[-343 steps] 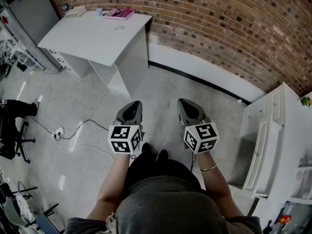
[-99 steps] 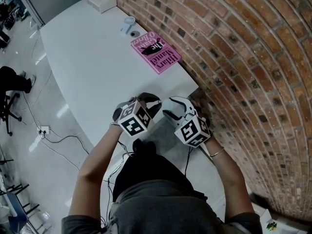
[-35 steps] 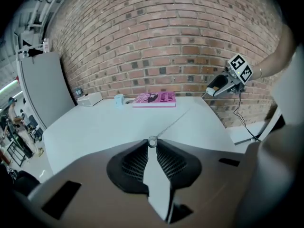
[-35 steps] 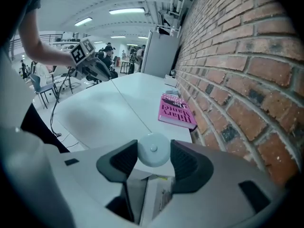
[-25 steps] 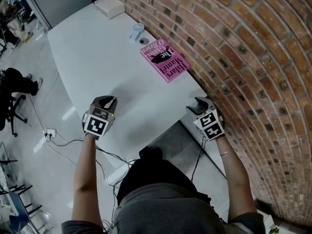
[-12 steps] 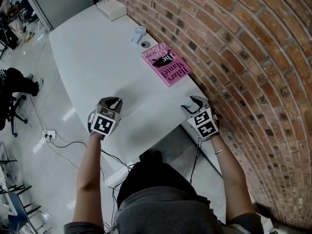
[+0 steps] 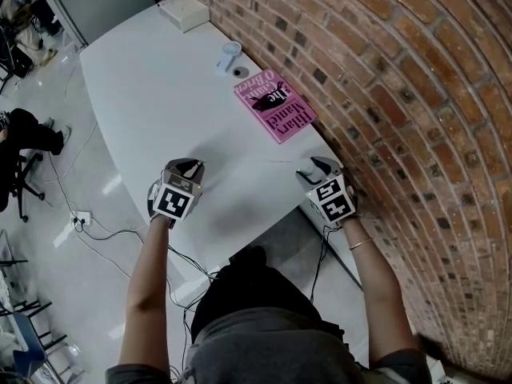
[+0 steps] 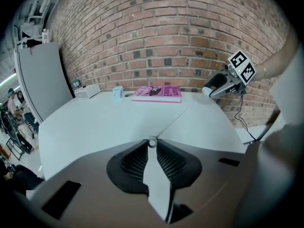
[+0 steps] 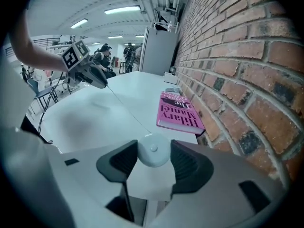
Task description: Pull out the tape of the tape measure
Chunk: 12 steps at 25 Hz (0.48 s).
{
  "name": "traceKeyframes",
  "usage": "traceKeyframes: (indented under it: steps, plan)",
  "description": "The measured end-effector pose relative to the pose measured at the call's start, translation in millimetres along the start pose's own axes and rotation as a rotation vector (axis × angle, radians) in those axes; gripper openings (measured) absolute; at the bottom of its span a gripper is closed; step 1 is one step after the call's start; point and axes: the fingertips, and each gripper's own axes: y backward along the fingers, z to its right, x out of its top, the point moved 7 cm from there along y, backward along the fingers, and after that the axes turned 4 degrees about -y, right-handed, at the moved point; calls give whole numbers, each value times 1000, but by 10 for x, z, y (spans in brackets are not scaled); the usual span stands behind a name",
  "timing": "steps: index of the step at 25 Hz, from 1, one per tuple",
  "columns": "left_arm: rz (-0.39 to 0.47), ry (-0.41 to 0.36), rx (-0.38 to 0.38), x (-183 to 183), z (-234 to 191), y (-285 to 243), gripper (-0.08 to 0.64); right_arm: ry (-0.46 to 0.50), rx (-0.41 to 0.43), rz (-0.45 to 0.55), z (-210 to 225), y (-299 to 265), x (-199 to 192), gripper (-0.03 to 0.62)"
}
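A round white tape measure case (image 9: 153,152) sits between the jaws of my right gripper (image 7: 310,166), which is shut on it above the table's near right corner. From the case a thin tape (image 9: 124,109) runs across the white table (image 7: 144,94) to my left gripper (image 7: 186,169). That gripper is shut on the small ring at the tape's end (image 8: 152,141). In the left gripper view the tape (image 8: 175,122) stretches up to the right gripper (image 8: 209,90). The right gripper view shows the left gripper (image 9: 102,83) at the tape's far end.
A pink book (image 7: 275,105) lies by the brick wall (image 7: 384,70), beyond the right gripper. Farther along stand a small pale cup (image 7: 230,51) and a white box (image 7: 185,11). The table's near edge runs just under both grippers; cables lie on the floor (image 7: 88,214).
Both grippers have drawn a little closer together, the left moving right and the right moving left. The tape still spans between them and both grips are unchanged.
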Motion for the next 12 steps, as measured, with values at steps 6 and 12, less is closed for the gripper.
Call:
traceKeyframes:
  steps: [6, 12]
  plan:
    - [-26, 8, -24, -5, 1, -127, 69, -8, 12, -21, 22, -124, -20, 222]
    - [-55, 20, -40, -49, -3, -253, 69, -28, 9, -43, 83, -244, -31, 222]
